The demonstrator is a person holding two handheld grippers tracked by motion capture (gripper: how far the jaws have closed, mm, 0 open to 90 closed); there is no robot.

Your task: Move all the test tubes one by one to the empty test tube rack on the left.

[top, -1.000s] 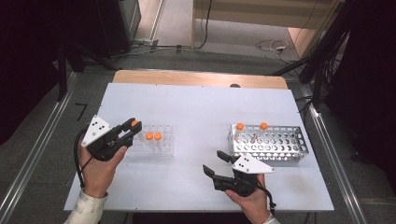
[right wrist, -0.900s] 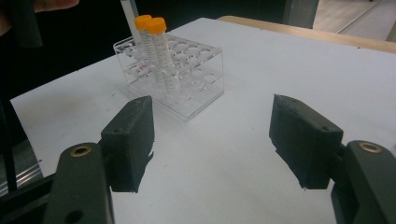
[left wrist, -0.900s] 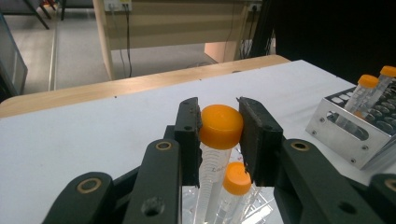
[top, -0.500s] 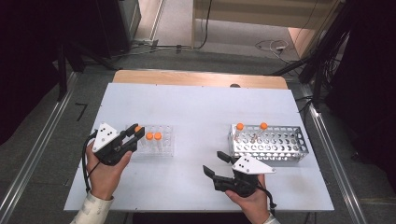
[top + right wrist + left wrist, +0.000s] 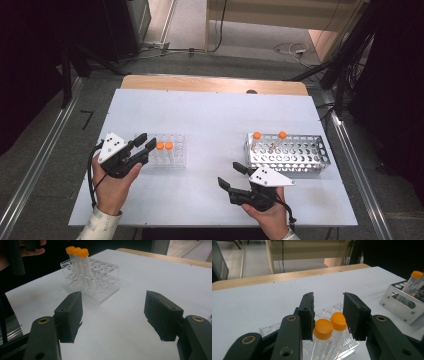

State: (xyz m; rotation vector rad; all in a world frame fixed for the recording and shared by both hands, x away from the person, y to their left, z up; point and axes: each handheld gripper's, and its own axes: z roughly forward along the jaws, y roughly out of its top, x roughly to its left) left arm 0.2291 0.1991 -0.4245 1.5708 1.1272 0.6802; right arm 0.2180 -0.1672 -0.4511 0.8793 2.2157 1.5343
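Orange-capped tubes sit between my left gripper jaws, just opening, released; light, slick plastic, grab below cap. Right gripper, five o'clock, gapes empty.

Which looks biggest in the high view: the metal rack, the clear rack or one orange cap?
1. Metal rack, clearly the largest.
2. Clear rack, about half as wide.
3. Orange cap, tiny.
All lie about equally far from the camera, so the order is safe.
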